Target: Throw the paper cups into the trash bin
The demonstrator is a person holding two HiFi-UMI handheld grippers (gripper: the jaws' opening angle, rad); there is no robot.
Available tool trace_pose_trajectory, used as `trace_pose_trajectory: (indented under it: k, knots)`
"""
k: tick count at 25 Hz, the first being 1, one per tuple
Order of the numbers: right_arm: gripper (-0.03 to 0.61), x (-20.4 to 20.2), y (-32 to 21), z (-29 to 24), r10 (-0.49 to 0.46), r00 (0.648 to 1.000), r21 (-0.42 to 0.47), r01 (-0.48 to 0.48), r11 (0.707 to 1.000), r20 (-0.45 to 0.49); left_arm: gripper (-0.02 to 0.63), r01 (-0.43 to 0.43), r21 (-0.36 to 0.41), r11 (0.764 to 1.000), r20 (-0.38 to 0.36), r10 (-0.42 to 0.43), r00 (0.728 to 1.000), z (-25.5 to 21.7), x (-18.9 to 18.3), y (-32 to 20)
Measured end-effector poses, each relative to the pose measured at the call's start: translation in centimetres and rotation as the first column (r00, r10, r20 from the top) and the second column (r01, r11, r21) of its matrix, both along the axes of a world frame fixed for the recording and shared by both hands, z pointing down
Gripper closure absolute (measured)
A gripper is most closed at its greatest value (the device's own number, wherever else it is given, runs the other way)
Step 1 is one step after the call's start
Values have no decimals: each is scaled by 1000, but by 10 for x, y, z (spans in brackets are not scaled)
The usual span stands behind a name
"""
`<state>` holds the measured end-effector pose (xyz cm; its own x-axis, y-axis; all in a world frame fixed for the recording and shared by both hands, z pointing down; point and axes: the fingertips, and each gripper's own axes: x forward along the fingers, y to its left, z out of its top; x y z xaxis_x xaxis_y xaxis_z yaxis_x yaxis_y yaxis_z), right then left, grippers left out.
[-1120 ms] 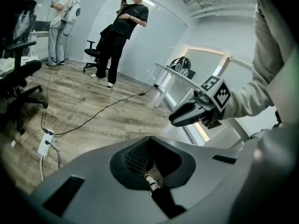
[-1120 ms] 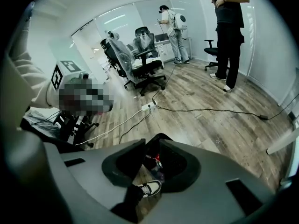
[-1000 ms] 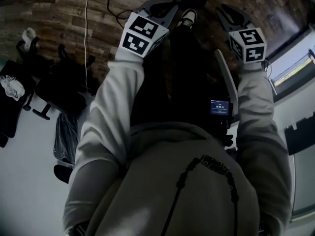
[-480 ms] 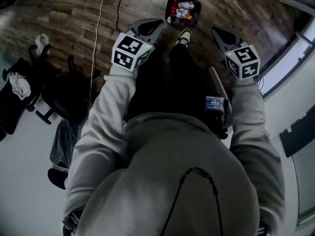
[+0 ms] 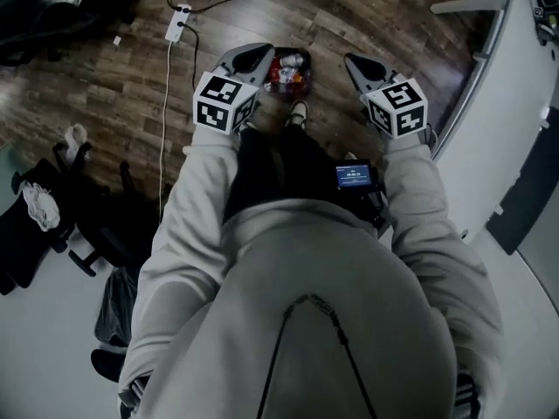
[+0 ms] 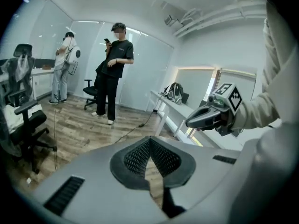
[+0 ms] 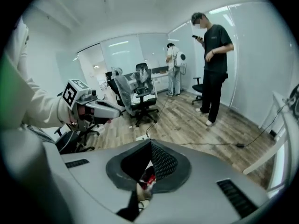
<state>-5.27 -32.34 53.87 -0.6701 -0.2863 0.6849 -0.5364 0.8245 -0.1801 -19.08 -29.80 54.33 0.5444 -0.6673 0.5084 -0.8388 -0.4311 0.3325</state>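
Looking straight down from the head view, I see the trash bin (image 5: pixel 307 73) standing on the wooden floor (image 5: pixel 376 11) just ahead of the shoe (image 5: pixel 299 112), between the two gripper tips. The left gripper (image 5: pixel 251 58) has its jaws pressed together with nothing between them; only floor shows through the slit below the pads. The right gripper (image 5: pixel 356 64) is closed and empty too, and through its slit I catch the red and white litter (image 5: pixel 285 73) inside the bin. Whether the pale pieces in there are the paper cups I cannot tell, since they are too small. No cup is held, and none shows outside the bin in any view. My judgement: the throwing is done, or at least this round of it, and what is left is only to check for cups beyond these views.
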Motion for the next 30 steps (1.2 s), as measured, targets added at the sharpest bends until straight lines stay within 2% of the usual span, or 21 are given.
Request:
trace_pose_trajectory:
  k: [2,4,8,11,14,18,21,23,27,30]
  knots:
    - [558,3,-32,-42,8,1000,106,-8,994,7,620,-14,80,997,-10,15,1000,-45,0,-30]
    - [558,6,-53,-87,18,998,180,-27,983,52,620,-46,161,986,18,44,999,-89,4,-49]
    - [558,25,-67,-170,47,987,279,-89,956,154,620,-92,302,949,45,82,996,-175,27,-60]
    - [558,26,-75,-226,73,954,310,-165,936,289,620,-119,387,914,74,98,992,-224,36,-65]
    - [558,22,-77,-282,53,920,334,-194,922,387,620,-144,440,886,117,102,988,-271,40,-70]
    - [558,17,-74,-351,-18,903,410,-177,895,429,620,-115,502,857,105,72,992,-331,42,-80]
    - [559,12,-73,-385,-61,887,447,-170,878,457,620,-108,529,842,100,65,993,-356,48,-85]
    - [558,11,-72,-399,-81,872,446,-166,879,483,620,-110,538,836,92,72,993,-366,55,-87]
    - [559,8,-67,-407,-101,837,408,-154,900,539,620,-108,553,826,61,90,994,-381,65,-86]
    - [560,12,-70,-403,-89,839,402,-162,901,537,620,-99,562,821,40,93,995,-390,71,-89]
